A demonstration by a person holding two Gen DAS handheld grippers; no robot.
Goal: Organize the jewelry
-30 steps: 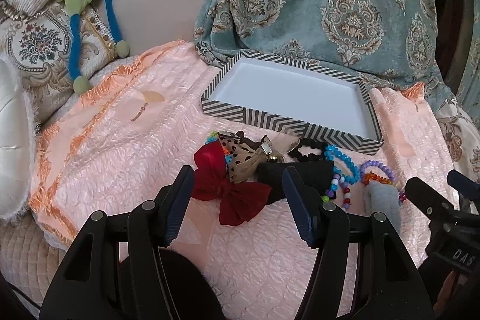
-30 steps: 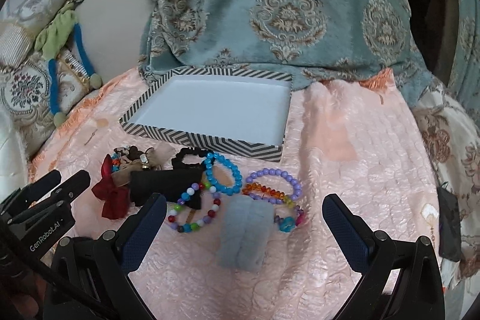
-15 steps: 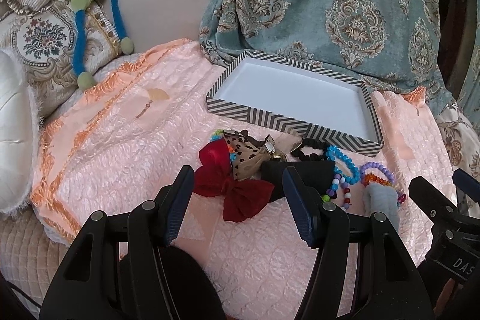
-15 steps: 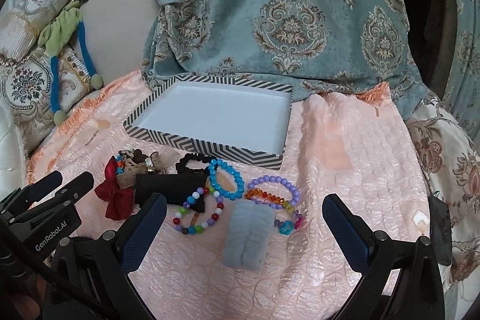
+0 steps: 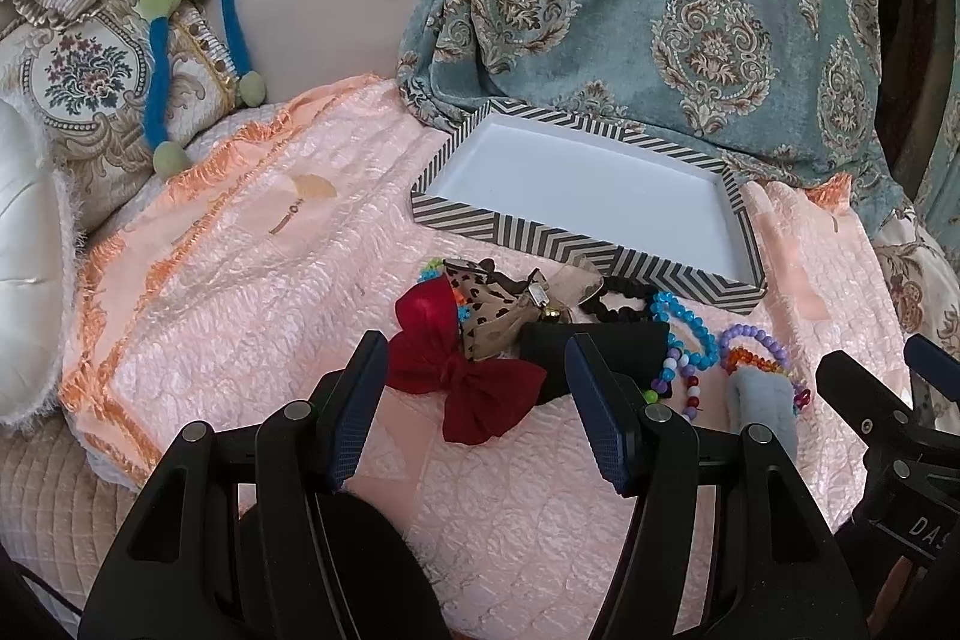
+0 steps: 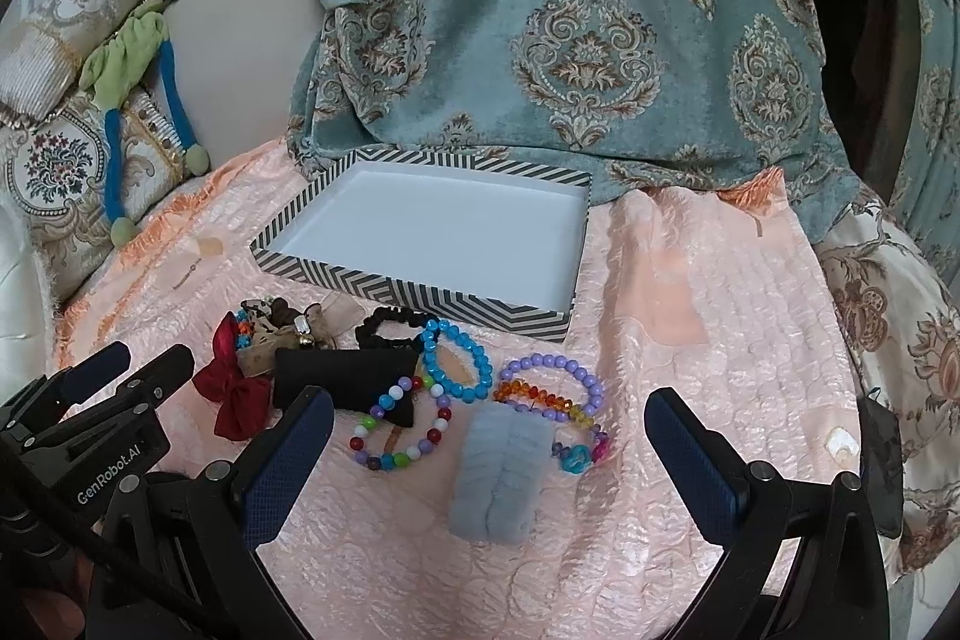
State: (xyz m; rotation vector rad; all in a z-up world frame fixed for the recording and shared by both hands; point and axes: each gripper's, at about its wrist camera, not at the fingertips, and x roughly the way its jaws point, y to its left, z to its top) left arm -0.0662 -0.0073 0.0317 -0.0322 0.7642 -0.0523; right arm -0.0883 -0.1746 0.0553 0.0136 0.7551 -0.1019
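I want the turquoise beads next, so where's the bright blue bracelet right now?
In the right wrist view the bright blue bracelet lies left of centre on the peach quilt, just below the striped box, between the black scrunchie and the purple bracelet.

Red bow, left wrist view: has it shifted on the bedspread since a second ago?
No. The red bow lies just as before beside the leopard-print bow, below the striped tray; only the camera's framing drifted slightly.

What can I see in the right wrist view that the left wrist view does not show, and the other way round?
Only the right wrist view shows the multicolour bead bracelet as a whole ring and the dark object at the cloth's right edge. Only the left wrist view shows the quilted beige cover at lower left. Both show the striped box, red bow, grey-blue fabric piece, and both grippers, left gripper and right gripper, open.
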